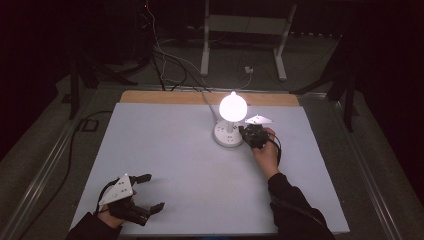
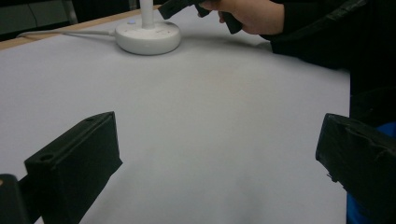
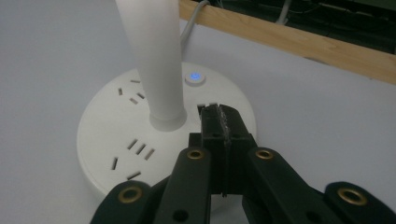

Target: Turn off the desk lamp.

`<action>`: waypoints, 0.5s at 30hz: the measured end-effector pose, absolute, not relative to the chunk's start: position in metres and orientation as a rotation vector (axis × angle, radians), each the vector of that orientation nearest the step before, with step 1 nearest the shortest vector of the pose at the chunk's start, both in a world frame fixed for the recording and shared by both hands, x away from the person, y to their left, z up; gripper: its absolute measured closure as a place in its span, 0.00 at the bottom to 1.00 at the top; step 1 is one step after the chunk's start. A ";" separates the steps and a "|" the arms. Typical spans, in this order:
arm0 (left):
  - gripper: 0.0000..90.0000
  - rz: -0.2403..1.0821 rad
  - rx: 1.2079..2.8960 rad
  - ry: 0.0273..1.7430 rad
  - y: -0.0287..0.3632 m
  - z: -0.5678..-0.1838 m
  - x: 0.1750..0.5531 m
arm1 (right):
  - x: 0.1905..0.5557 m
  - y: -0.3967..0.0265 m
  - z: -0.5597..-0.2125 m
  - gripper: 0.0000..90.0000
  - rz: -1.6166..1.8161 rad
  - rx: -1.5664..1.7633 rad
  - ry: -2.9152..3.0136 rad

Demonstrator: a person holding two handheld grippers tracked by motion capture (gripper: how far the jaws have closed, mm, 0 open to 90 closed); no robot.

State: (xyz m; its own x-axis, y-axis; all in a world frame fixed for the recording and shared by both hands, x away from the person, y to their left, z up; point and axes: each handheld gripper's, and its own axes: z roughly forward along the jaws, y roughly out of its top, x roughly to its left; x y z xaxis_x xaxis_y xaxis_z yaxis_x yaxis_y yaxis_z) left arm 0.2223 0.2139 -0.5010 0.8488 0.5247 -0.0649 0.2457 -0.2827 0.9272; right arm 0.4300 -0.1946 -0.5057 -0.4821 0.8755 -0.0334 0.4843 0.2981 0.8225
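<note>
High view: my pale grey table mat lies on a wooden board in a dark room, cables trailing across the floor behind. The lit lamp stands on its round white base near the far edge. My right gripper, jaws pressed together, rests on that base; my left gripper sits wide apart near me.

- A table with a pale grey-white top carries everything; a bare wooden strip runs along its far edge.
- A white lamp base, round and set with socket slots, stands on the top, far and right of centre.
- Its white cable trails over the far edge.
</note>
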 end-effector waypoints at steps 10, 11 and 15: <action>0.00 0.299 1.872 0.579 0.214 -0.501 0.222 | 0.431 -0.195 -0.511 1.00 1.060 1.209 2.095; 0.00 0.299 1.873 0.579 0.214 -0.501 0.222 | 0.431 -0.194 -0.511 1.00 1.058 1.207 2.095; 0.00 0.296 1.873 0.576 0.213 -0.501 0.223 | 0.431 -0.193 -0.511 1.00 1.045 1.203 2.097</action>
